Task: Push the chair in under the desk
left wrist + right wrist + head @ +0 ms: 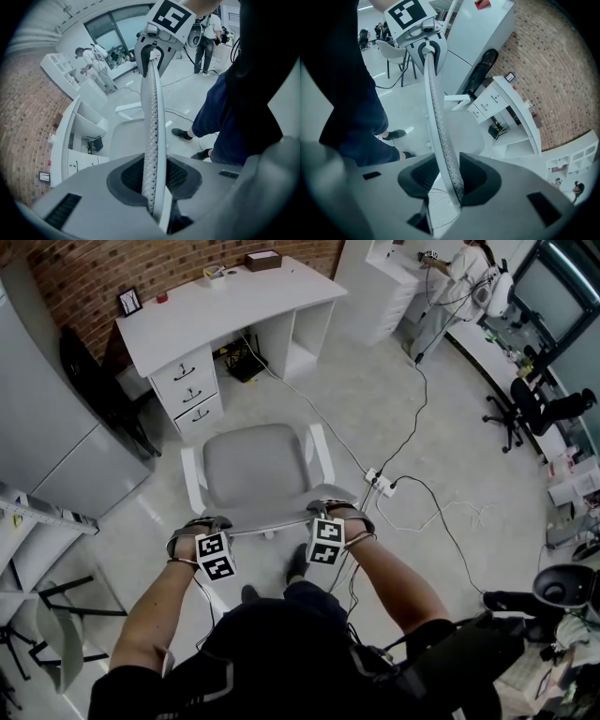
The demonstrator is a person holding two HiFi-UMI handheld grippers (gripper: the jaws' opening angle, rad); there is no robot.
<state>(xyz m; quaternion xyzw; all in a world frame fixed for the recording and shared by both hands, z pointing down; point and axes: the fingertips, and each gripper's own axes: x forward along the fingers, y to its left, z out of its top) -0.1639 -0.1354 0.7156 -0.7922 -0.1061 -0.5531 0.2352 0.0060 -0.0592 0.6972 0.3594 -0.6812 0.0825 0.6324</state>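
Observation:
A chair with a grey seat point(253, 465) and white armrests stands on the floor a little way in front of the white desk point(216, 310), facing its open knee space. Along the near side runs the thin top edge of its backrest point(272, 524). My left gripper point(202, 524) is shut on the left end of that edge and my right gripper point(336, 512) on the right end. In the left gripper view the perforated backrest point(151, 117) passes between the pads of the left gripper point(157, 178). The right gripper view shows the same for the right gripper point(445, 176).
A drawer unit point(190, 390) fills the desk's left side. A power strip and cables point(380, 484) lie on the floor right of the chair. A grey cabinet point(47, 446) and a dark bag point(94, 381) stand at the left. A person point(469, 268) works far back by white shelves.

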